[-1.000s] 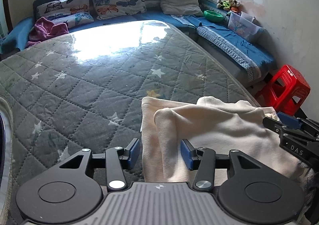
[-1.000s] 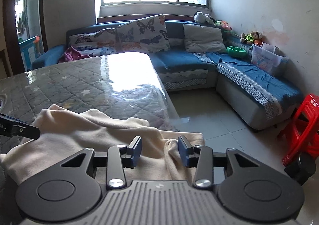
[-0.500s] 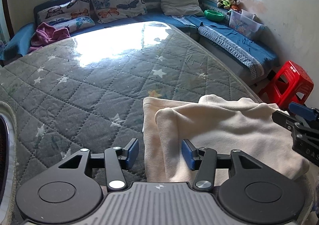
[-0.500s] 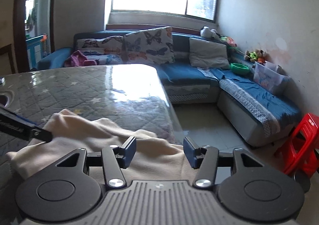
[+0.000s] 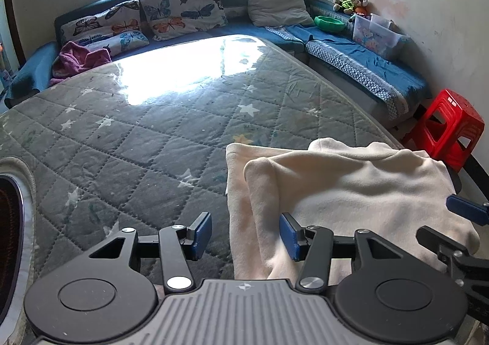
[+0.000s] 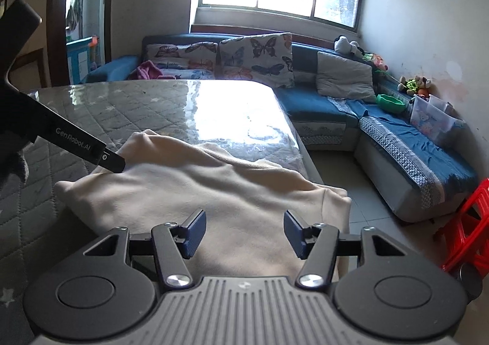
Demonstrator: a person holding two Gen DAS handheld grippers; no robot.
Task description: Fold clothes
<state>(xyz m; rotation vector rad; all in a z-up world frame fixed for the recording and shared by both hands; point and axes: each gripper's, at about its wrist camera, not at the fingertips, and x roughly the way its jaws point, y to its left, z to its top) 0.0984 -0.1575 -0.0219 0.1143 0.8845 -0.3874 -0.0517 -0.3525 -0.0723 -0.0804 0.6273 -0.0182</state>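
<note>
In the left wrist view, the left gripper [image 5: 246, 235] has its jaws spread about halfway, pinching nothing; the left edge of the cream garment [image 5: 336, 189] lies in the gap, nearer the right-hand blue pad, and I cannot tell whether that pad brushes the cloth. The garment is soft, fleecy and folded in layers, spread ahead and to the right of the jaws on the near right corner of the quilted grey mattress [image 5: 137, 137], whose diamond stitching and pale stars stretch bare and glossy ahead and to the left. The right gripper [image 5: 458, 222] pokes in at the far right, over the garment's edge. In the right wrist view, the right gripper [image 6: 243, 233] has its jaws opening, the pads clear of the cloth; the garment [image 6: 214, 192] lies beneath and ahead of them, its right side hanging over the mattress [image 6: 122, 106] edge. The left gripper [image 6: 113, 161] reaches in from the left, its tip at the garment.
</note>
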